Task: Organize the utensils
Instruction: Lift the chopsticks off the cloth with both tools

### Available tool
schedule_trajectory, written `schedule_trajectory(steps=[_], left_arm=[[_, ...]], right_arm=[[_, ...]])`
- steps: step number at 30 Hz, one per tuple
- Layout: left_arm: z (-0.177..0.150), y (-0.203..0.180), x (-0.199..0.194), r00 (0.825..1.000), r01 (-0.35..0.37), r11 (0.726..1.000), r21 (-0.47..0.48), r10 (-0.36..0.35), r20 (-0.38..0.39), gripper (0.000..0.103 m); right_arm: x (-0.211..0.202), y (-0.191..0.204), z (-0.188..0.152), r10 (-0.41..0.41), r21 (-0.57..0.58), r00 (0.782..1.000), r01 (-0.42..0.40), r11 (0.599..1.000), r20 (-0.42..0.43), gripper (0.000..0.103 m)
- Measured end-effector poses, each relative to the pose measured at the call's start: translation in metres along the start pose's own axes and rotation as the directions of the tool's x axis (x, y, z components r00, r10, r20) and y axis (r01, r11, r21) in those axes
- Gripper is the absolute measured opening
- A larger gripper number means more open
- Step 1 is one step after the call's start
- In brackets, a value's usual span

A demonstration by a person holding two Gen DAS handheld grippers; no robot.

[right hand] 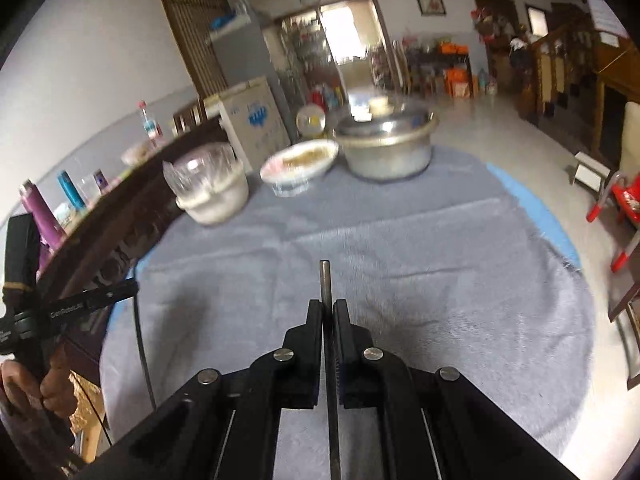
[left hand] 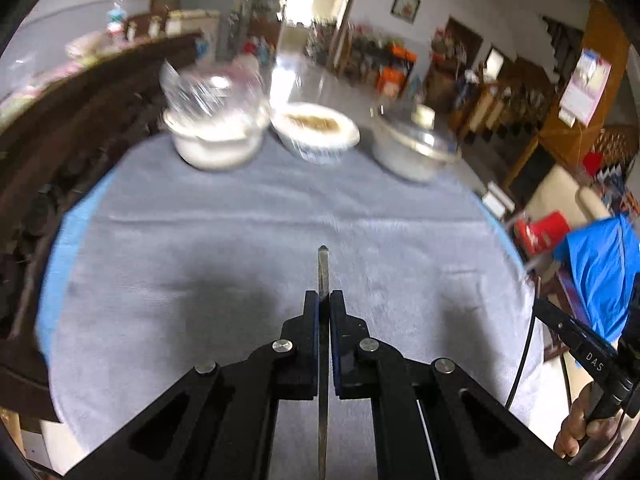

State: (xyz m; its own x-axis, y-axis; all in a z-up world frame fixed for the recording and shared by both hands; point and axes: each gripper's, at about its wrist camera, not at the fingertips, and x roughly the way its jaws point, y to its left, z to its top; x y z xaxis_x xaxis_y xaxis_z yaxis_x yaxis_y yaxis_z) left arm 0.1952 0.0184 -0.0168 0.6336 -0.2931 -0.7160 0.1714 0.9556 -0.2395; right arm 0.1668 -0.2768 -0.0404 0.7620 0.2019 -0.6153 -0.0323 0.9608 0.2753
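My left gripper (left hand: 324, 300) is shut on a thin metal utensil (left hand: 323, 268); its end sticks out past the fingertips above the grey cloth. My right gripper (right hand: 327, 308) is shut on a second thin metal utensil (right hand: 325, 280), whose blunt end also sticks out ahead. Both are held above the near part of the grey table cloth (left hand: 240, 248), which also shows in the right wrist view (right hand: 440, 264). I cannot tell what kind of utensil each one is. The right gripper's body shows at the right edge of the left wrist view, the left one's at the left edge of the right wrist view.
At the far side of the table stand a white bowl with clear plastic on top (left hand: 216, 136), a bowl with food (left hand: 316, 130) and a lidded metal pot (left hand: 416, 148). They also show in the right wrist view: bowl (right hand: 214, 192), food bowl (right hand: 298, 168), pot (right hand: 388, 144). A dark wooden ledge (right hand: 120, 216) runs along the left.
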Motion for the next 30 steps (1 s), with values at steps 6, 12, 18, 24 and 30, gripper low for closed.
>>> schedule_trajectory(steps=[6,12,18,24,30], left_arm=[[-0.021,-0.009,-0.060,0.986,-0.045,0.999,0.010,0.043,0.162,0.005],[-0.049,-0.011,-0.101,0.967,-0.065,0.998,0.002,0.063,0.249,0.005],[-0.070,-0.004,-0.127,0.955,-0.060,0.998,-0.031,0.066,0.288,0.005],[-0.079,-0.003,-0.159,0.937,-0.057,0.998,-0.040,0.067,0.344,0.005],[-0.079,-0.012,-0.191,0.914,-0.035,0.999,-0.021,0.040,0.404,0.005]], right_arm=[[-0.053,0.013,-0.011,-0.004,0.003,0.990,0.004,1.000,0.138,0.006],[-0.087,0.024,-0.023,0.000,0.004,0.974,-0.001,1.000,0.226,0.006],[-0.111,0.038,-0.032,-0.012,-0.023,0.957,0.020,1.000,0.291,0.006],[-0.134,0.052,-0.034,-0.022,-0.064,0.936,0.047,0.997,0.352,0.006],[-0.156,0.061,-0.035,-0.012,-0.084,0.915,0.050,0.995,0.404,0.006]])
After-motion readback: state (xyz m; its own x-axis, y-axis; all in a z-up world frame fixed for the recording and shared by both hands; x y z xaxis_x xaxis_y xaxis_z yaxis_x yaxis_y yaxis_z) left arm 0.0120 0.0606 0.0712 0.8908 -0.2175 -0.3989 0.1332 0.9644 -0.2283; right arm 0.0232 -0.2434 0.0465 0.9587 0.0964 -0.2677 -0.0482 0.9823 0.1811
